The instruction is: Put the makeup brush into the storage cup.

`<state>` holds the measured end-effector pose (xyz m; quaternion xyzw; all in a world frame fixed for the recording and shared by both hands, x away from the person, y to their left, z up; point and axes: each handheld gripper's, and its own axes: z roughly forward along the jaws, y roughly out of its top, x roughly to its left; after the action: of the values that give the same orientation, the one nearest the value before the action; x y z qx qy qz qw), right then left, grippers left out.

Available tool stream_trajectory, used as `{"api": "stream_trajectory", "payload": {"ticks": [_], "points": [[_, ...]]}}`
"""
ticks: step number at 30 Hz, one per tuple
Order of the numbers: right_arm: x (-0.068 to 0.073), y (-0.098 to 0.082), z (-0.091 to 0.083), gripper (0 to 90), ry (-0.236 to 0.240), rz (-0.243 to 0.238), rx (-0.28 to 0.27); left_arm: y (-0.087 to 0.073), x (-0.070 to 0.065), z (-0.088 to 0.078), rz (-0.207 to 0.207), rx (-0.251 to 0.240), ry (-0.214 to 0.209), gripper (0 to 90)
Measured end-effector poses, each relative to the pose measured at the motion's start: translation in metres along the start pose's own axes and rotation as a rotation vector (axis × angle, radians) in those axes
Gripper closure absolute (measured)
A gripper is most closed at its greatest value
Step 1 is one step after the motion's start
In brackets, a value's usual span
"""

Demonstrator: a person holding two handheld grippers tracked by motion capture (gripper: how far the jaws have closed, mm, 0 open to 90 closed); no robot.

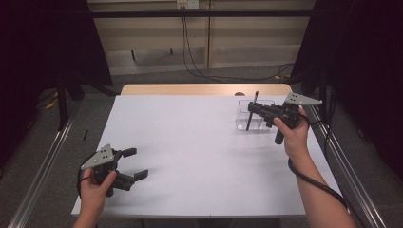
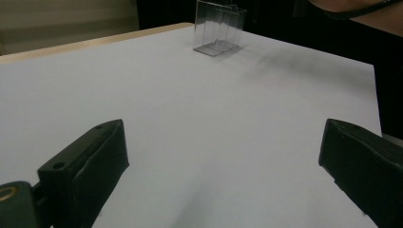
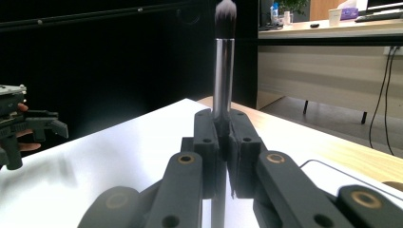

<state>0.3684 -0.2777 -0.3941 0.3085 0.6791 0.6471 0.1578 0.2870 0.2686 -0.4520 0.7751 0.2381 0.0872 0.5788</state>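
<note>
White table (image 1: pixel 190 142), dark curtains round it. Right gripper (image 1: pixel 252 110) at 2 o'clock clenches a makeup brush (image 1: pixel 251 114) upright over the clear organizer (image 1: pixel 266 124); I'd lower it in next. Left gripper (image 1: pixel 135 164) gapes empty at 8.

One makeup brush (image 1: pixel 252 112) stands upright over the table's (image 1: pixel 190 142) far right corner. One clear plastic holder (image 1: pixel 256 115) (see-through, with dividers whose number cannot be told) sits there too. Two grippers: the left gripper (image 1: pixel 135 164) and the right gripper (image 1: pixel 250 108).
</note>
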Motion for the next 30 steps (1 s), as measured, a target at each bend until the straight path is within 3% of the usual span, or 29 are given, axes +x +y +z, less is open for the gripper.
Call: {"api": "stream_trajectory", "payload": {"ticks": [20, 30], "points": [[-0.013, 0.015, -0.003, 84.6, -0.069, 0.013, -0.033, 0.0, -0.001, 0.0, 0.004, -0.006, -0.01, 2.3], [-0.016, 0.021, -0.003, 84.6, -0.106, -0.002, -0.02, 0.0, 0.0, 0.001, 0.007, 0.0, -0.017, 2.3]]}}
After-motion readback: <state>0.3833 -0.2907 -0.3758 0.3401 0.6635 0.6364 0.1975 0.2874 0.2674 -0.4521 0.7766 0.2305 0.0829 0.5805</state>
